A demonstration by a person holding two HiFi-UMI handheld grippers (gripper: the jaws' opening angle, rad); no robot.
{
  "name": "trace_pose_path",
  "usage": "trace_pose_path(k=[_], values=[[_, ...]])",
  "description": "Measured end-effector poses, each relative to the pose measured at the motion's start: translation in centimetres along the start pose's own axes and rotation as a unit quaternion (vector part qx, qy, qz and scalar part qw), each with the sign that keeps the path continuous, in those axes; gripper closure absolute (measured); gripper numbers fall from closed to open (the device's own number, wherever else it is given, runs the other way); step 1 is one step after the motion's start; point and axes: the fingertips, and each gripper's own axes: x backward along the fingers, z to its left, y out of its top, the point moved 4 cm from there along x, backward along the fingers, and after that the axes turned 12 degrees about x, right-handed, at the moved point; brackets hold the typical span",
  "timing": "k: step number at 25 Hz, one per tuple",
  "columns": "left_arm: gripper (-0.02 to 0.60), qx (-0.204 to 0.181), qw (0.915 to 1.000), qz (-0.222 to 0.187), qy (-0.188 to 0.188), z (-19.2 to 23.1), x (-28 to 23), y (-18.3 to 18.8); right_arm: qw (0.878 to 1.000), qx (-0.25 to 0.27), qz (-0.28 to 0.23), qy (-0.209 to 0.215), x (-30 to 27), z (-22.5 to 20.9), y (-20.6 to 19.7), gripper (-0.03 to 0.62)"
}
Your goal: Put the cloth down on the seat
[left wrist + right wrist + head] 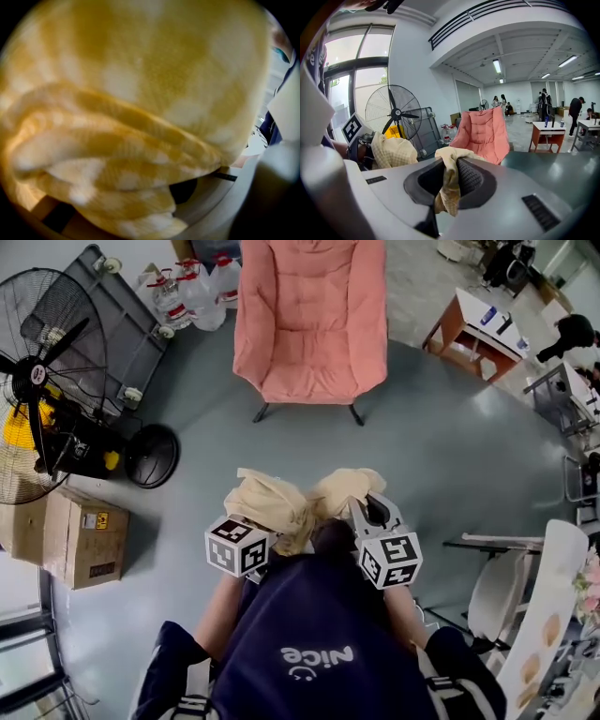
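**A:** Where is the cloth right now?

**B:** The cloth (pixel 281 502), pale yellow with a check pattern, is bunched up in the air between the two grippers. It is just in front of the person's chest, above the grey floor (pixel 450 456). None of it lies on the seat (pixel 314 376).

**A:** What is the left gripper doing?

**B:** The left gripper (pixel 246 547) has its fingers closed tight on one end of the cloth. In the left gripper view the folds fill nearly everything and are heaped over the fingers. The head view shows a thick wad of fabric piled on top of that gripper.

**A:** And the right one?

**B:** The right gripper (pixel 449 180) pinches a thin fold of the same cloth. Its fingers (pixel 472 178) stand only a slit apart, and the fabric runs up between them. It flops over the top, and a short tail hangs down below.

**A:** How does that sit against the chair?

**B:** The pink padded chair (pixel 309 315) is straight ahead of both grippers and well apart from them. A big black fan (pixel 42 381) stands off to its left, with a cardboard box (pixel 84 535) on the floor near the fan. Some water bottles (pixel 192 292) are just beside the chair's left side.
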Motion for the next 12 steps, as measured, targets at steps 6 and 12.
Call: trace_pose_path(k=[6,12], values=[[0.554,0.012,0.9996,-0.015,0.022,1.0,-5.7,5.8,0.999,0.019,-0.013,0.037,-5.5,-6.3,3.2,0.52],[0.554,0.029,0.9983,-0.046,0.02,0.1,-11.7,10.1,0.996,0.04,-0.031,0.068,-8.6,-13.4,6.1,0.52]])
